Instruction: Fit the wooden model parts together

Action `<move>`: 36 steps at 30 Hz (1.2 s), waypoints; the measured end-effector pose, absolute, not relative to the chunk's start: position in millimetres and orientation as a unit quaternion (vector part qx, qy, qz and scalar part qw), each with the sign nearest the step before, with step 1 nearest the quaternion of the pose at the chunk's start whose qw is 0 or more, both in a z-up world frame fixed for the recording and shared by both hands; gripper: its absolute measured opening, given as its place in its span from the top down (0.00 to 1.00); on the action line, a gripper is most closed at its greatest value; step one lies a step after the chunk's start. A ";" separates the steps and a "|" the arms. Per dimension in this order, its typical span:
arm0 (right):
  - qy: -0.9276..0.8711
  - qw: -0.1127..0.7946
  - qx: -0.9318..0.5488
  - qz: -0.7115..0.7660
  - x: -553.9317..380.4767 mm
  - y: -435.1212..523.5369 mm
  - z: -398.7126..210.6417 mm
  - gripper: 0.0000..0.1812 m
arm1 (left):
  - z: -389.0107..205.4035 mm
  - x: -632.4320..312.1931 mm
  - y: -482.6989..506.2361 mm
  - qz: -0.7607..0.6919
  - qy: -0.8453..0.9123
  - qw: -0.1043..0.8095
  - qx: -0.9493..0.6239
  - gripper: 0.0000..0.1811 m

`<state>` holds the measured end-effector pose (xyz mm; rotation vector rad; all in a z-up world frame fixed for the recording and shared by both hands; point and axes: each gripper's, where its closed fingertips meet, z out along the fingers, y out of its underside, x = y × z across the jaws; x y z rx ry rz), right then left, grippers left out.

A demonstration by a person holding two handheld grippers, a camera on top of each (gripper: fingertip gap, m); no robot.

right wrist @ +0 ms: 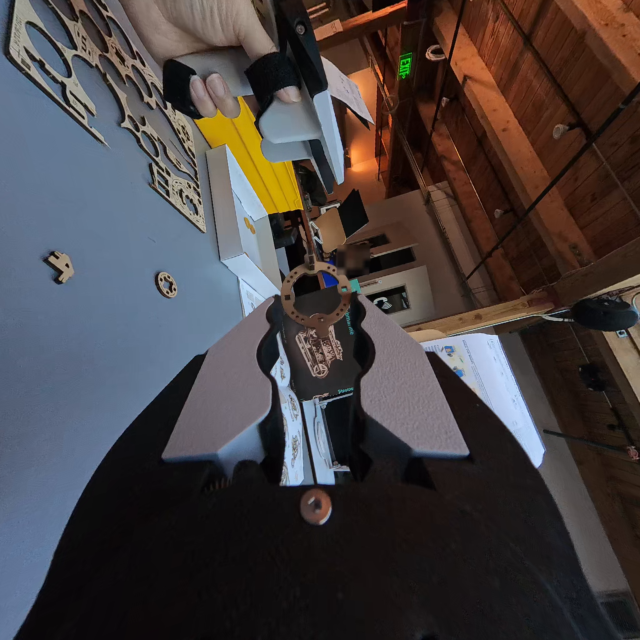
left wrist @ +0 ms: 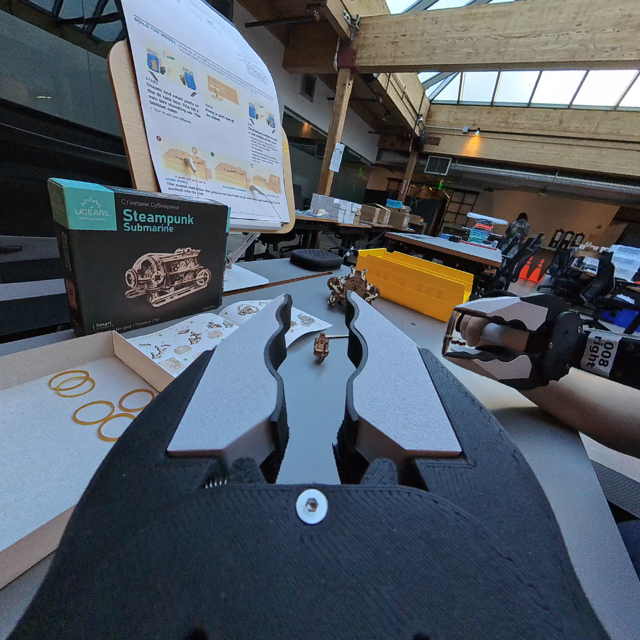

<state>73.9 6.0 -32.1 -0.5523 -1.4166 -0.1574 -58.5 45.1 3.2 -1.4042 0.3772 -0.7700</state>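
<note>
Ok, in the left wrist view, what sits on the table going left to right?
Tray with rubber bands → model box → open booklet → small wooden part → wooden gear assembly → yellow bin → right gripper.

bare grey table [left wrist: 311,398] ahead of left claw [left wrist: 317,304], small wooden part [left wrist: 321,346] midway

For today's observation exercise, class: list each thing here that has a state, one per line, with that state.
left gripper: open, empty.
right gripper: shut on wooden ring.
wooden ring: held off the table.
kit box: standing upright.
booklet: lying open.
part sheet: flat, many parts punched out.
cardboard tray: lidless, lying flat.
</note>
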 end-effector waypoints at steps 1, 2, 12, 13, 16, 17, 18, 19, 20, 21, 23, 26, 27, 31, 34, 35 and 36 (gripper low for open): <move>-0.641 0.721 -0.251 -0.074 74.3 7.2 -32.7 0.80 | 3.0 -58.3 45.1 -0.342 0.169 0.680 -0.626 0.84; -0.642 0.720 -0.253 -0.074 74.4 8.0 -33.6 0.80 | 2.7 -58.2 45.2 -0.341 0.170 0.680 -0.627 0.84; -0.658 0.689 -0.302 -0.039 74.6 18.3 -47.3 0.79 | 1.2 -59.0 46.3 -0.340 0.167 0.679 -0.629 0.84; -0.664 0.674 -0.323 -0.020 74.2 21.4 -53.7 0.79 | 1.3 -59.0 46.2 -0.341 0.167 0.679 -0.629 0.84; -0.675 0.619 -0.398 0.047 74.5 33.2 -75.7 0.79 | 1.1 -58.4 46.1 -0.341 0.169 0.678 -0.629 0.84; -0.671 0.600 -0.430 0.073 75.5 38.0 -82.6 0.79 | 0.9 -58.1 46.0 -0.341 0.169 0.677 -0.630 0.84; -0.663 0.576 -0.465 0.113 75.8 41.2 -89.4 0.79 | 0.8 -57.8 46.0 -0.342 0.170 0.676 -0.630 0.84; -0.655 0.536 -0.505 0.168 75.3 40.6 -98.1 0.79 | 0.8 -57.3 45.8 -0.342 0.170 0.676 -0.630 0.84; -0.645 0.485 -0.547 0.224 75.4 38.7 -107.7 0.79 | 0.8 -56.9 45.7 -0.343 0.171 0.675 -0.631 0.84; -0.626 0.435 -0.588 0.271 76.0 38.9 -116.4 0.79 | 0.7 -56.7 45.7 -0.343 0.171 0.674 -0.631 0.84; -0.591 0.331 -0.646 0.351 76.7 31.6 -129.9 0.79 | -0.5 -57.6 47.1 -0.337 0.168 0.674 -0.635 0.84; -0.585 0.299 -0.657 0.369 74.6 26.7 -135.5 0.79 | -0.8 -57.1 47.1 -0.338 0.169 0.673 -0.636 0.83; -0.600 0.296 -0.654 0.354 74.8 24.3 -139.0 0.79 | -0.8 -56.9 46.9 -0.338 0.169 0.673 -0.636 0.83; -0.611 0.270 -0.667 0.329 71.6 20.0 -155.0 0.79 | 1.0 -56.5 45.6 -0.339 0.171 0.674 -0.634 0.83; -0.620 0.260 -0.670 0.314 72.2 17.9 -154.7 0.74 | 0.8 -55.7 45.4 -0.339 0.173 0.673 -0.634 0.83; -0.626 0.256 -0.670 0.305 72.9 17.0 -154.8 0.70 | 0.8 -55.0 45.0 -0.340 0.174 0.672 -0.634 0.83; -0.635 0.247 -0.669 0.298 73.9 14.5 -153.9 0.70 | 1.1 -54.3 44.6 -0.340 0.175 0.672 -0.634 0.83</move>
